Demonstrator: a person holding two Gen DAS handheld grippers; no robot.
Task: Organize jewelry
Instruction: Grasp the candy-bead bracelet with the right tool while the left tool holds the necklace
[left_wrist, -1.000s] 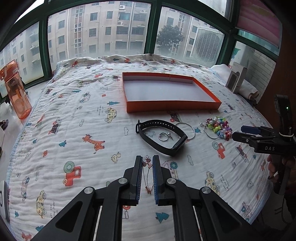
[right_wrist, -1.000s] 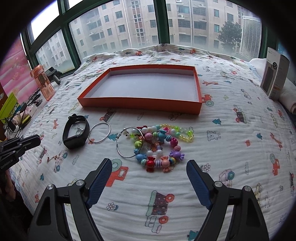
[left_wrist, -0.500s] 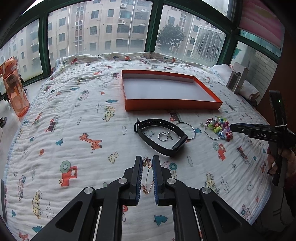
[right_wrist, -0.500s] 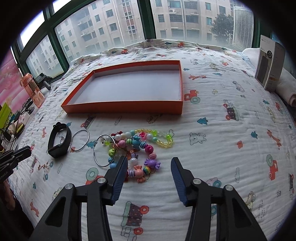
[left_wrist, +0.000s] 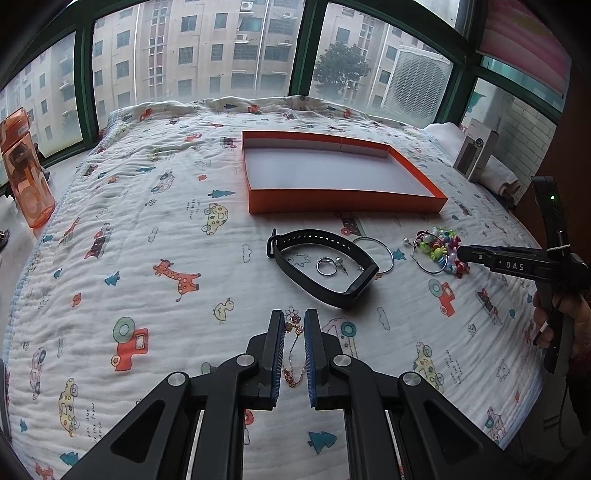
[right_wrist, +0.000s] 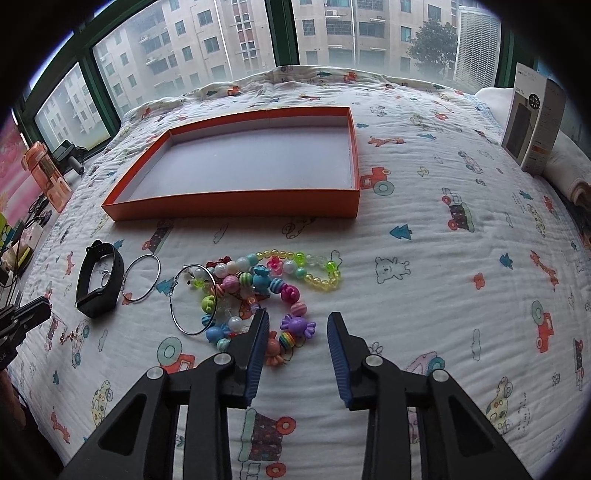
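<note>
An empty orange tray (left_wrist: 347, 201) (right_wrist: 236, 203) lies on the bedspread. In front of it lie a black wristband (left_wrist: 325, 266) (right_wrist: 98, 282), silver hoops (left_wrist: 376, 253) (right_wrist: 142, 277), a small ring (left_wrist: 327, 266) and a heap of colourful bead bracelets (right_wrist: 258, 291) (left_wrist: 443, 249). My left gripper (left_wrist: 294, 321) has its jaws nearly closed around a thin rose-gold chain (left_wrist: 293, 354) on the bedspread. My right gripper (right_wrist: 297, 325) is open, partly closed, and straddles the near edge of the beads.
An orange water bottle (left_wrist: 24, 170) stands off the bed at the left. A grey-and-white box (right_wrist: 535, 118) leans on rolled towels at the right. Windows run behind the bed. A cartoon-print bedspread (left_wrist: 147, 258) covers the bed.
My right gripper has moved forward to the beads and its jaws have narrowed. My left gripper has moved slightly forward along the chain, with the same narrow gap.
</note>
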